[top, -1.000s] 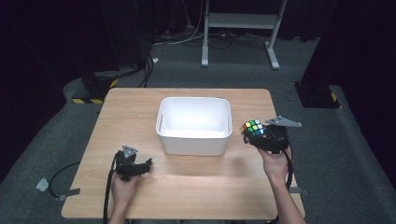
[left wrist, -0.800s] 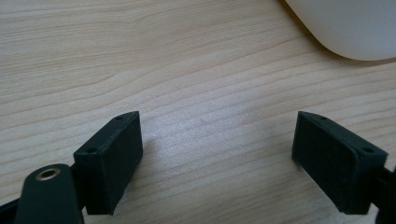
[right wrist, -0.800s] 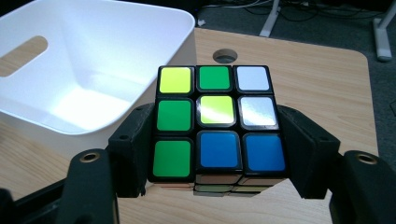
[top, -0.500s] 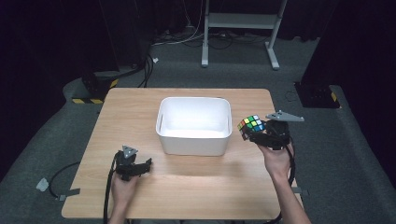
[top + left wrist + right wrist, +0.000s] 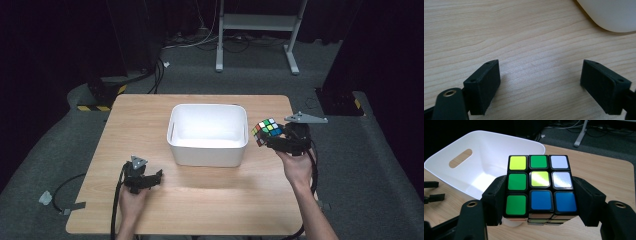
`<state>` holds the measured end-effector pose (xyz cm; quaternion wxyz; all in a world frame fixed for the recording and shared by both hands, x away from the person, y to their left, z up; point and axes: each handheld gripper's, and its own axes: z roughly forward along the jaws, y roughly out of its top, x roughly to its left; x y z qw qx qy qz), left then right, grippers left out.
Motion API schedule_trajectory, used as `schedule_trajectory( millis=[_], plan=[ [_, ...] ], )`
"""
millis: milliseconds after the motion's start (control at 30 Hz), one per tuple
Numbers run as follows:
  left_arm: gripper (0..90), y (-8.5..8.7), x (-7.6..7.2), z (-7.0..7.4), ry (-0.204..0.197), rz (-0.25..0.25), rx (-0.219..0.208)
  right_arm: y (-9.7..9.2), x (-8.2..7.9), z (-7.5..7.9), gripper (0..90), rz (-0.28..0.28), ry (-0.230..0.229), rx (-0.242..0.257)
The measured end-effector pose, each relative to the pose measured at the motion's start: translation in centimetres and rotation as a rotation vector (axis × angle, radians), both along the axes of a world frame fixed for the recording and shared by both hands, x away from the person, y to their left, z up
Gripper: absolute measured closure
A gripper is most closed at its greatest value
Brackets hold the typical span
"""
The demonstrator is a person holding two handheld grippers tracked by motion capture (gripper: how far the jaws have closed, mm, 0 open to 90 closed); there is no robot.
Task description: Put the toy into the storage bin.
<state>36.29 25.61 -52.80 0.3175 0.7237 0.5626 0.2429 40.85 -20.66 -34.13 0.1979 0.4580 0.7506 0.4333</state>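
Since the earlier frames, the right gripper [image 5: 274,139] had risen with the puzzle cube [image 5: 266,131] clamped between its jaws, carrying it from beside the table's right edge to a spot level with the rim of the white tub [image 5: 208,150]; the left gripper [image 5: 145,180] had kept its place. In the right gripper view, the black pads pressed on the cube's [image 5: 541,185] two side faces at about mid-height, with its mixed green, yellow, white and blue face turned toward the camera and the tub's [image 5: 446,160] open mouth just behind and to the left. The cube hung clear of the wooden table [image 5: 150,115], close to the tub's right wall but not yet over it. The left gripper [image 5: 541,85] rested low over bare wood with its jaws spread wide and nothing between them, a corner of the tub [image 5: 609,15] showing ahead. Judged from this position, the step in hand was the carry into the tub. It would be done best by keeping the squeeze firm, lifting the cube's underside above the rim before moving across, and releasing low over the middle of the floor so that the cube would not bounce or strike the wall.
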Motion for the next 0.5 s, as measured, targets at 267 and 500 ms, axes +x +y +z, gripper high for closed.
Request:
schedule_trajectory(
  millis=[267, 500],
  plan=[
    [16.4, 0.0, 0.0, 0.0, 0.0, 0.001, -0.001, 1.7, 0.9, 1.1, 34.1, 0.037, -0.016, -0.001],
    [16.4, 0.0, 0.0, 0.0, -0.001, 0.001, -0.002, 3.8, 1.9, 2.1, 34.1, 0.071, -0.028, -0.009]
  ],
)
